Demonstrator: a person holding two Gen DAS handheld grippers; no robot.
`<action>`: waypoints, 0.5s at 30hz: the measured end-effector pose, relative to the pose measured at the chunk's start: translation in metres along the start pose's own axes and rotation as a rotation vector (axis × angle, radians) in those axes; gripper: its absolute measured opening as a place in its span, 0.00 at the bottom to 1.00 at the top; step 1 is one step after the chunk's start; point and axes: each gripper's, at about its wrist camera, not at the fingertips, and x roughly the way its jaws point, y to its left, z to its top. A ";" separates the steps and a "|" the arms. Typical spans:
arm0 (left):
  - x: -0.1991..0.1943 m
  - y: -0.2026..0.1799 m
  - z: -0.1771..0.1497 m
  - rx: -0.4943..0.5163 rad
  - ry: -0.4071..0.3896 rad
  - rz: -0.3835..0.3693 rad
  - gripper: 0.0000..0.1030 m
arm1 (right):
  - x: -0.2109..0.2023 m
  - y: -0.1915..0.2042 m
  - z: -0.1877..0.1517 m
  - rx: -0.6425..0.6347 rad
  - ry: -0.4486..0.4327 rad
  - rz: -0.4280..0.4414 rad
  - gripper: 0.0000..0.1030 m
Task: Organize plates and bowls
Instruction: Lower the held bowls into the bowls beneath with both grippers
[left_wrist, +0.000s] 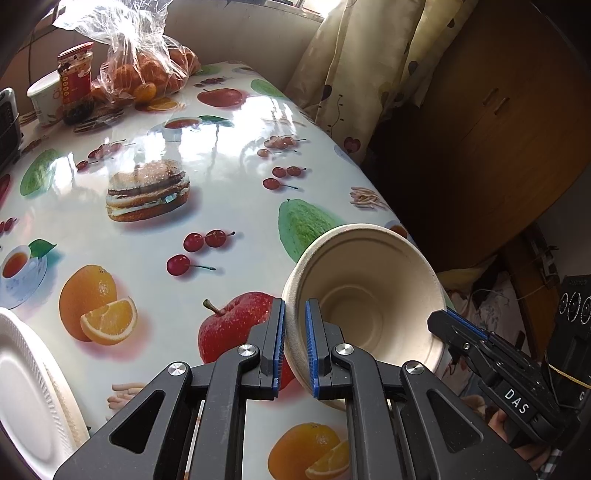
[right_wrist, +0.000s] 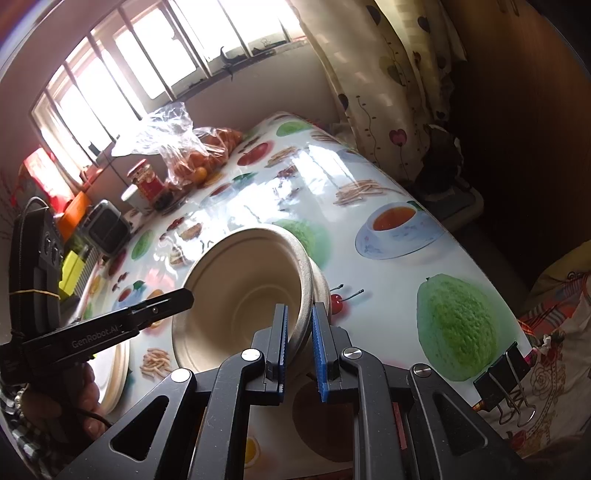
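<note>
Now | left gripper (left_wrist: 294, 341) and right gripper (right_wrist: 300, 341) both grasping empty bowl (left_wrist: 369, 295) rim | oranges in bag (left_wrist: 147, 70)

Bowl (right_wrist: 236, 295): tilted above the bench (right_wrist: 388, 266), rim pinched by both tools
Right tool (right_wrist: 299, 347): clamped on bowl's right rim
Left tool (right_wrist: 177, 299): at bowl's left rim
Plate (right_wrist: 114, 373): left of bowl

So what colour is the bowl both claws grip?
Plain beige bowl, unpatterned; clearest in the left wrist view.

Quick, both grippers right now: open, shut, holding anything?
Left gripper: shut on the rim of the paper bowl.
Right gripper: shut on the opposite rim of the same bowl.
</note>
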 end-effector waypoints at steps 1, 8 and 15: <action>0.000 0.000 0.000 0.001 0.001 0.001 0.10 | 0.000 0.000 0.001 0.001 0.000 0.000 0.14; 0.001 0.000 0.000 0.001 0.001 0.000 0.12 | 0.003 -0.002 -0.003 0.003 0.003 -0.002 0.14; 0.000 -0.001 0.000 -0.002 0.002 0.000 0.12 | 0.003 -0.002 -0.002 0.000 0.003 -0.003 0.14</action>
